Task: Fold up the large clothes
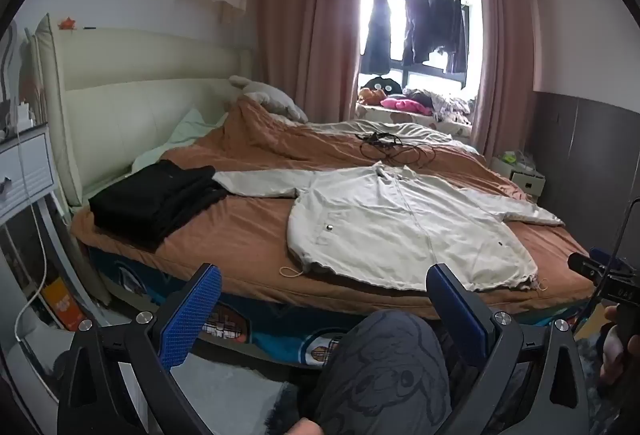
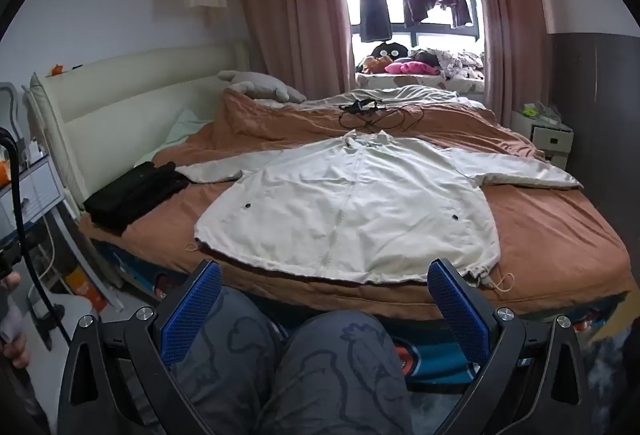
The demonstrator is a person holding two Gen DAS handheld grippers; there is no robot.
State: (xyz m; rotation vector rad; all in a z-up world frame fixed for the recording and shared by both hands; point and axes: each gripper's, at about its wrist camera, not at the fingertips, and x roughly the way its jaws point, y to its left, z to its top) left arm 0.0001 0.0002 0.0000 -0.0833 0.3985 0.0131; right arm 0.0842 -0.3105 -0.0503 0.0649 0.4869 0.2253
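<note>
A large cream zip jacket (image 1: 400, 223) lies flat and face up on the orange bedspread (image 1: 240, 235), sleeves spread to both sides, hem at the near bed edge. It also shows in the right wrist view (image 2: 344, 211). My left gripper (image 1: 324, 299) is open and empty, held off the bed in front of the hem, above my knee. My right gripper (image 2: 324, 295) is open and empty, just short of the hem's middle, over my legs.
A folded stack of black clothes (image 1: 156, 199) lies on the bed's left side, touching the jacket's left sleeve. A black cable tangle (image 1: 392, 147) lies beyond the collar. A cream headboard (image 1: 132, 103) stands left, nightstands (image 2: 548, 139) on both sides, and a window with hanging clothes (image 1: 416, 23) behind.
</note>
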